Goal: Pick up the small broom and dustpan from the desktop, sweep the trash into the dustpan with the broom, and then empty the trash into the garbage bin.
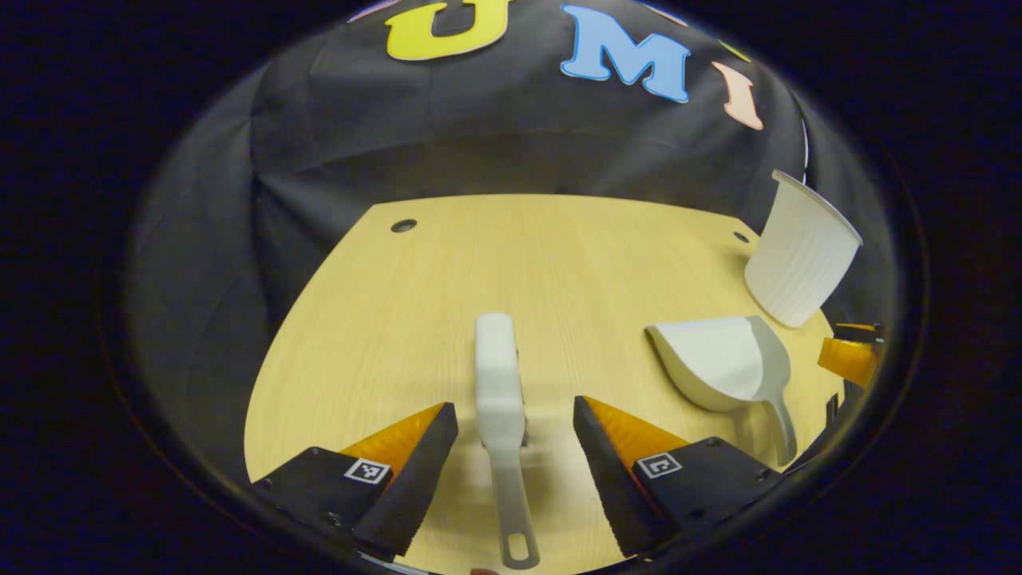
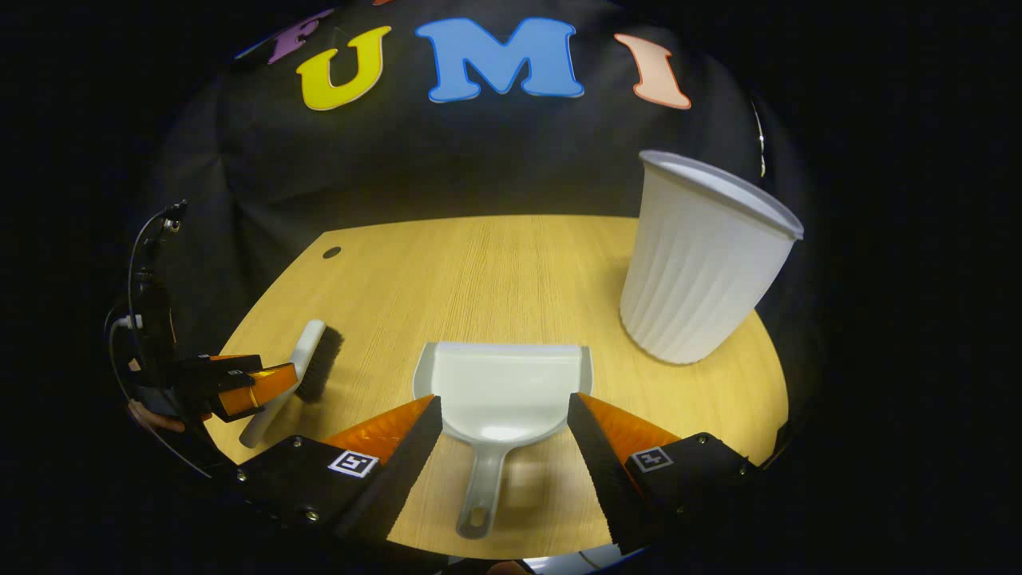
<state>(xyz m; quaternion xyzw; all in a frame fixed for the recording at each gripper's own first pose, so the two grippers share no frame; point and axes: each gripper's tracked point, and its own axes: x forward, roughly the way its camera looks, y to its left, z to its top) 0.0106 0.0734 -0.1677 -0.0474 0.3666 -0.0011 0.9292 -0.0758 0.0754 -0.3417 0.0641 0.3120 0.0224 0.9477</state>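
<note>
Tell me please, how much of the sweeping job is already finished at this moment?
Nothing looks finished yet. The broom and dustpan both lie on the desktop, ungrasped. In hand: the left tool is open astride the broom's handle, and the right tool is open astride the dustpan's handle. Left to do: grasp both, sweep, and empty into the white bin. I can see no trash.

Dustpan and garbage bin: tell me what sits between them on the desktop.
Nothing. In the right gripper view, the stretch of desktop between the dustpan and the garbage bin is bare wood; no trash shows there.
</note>
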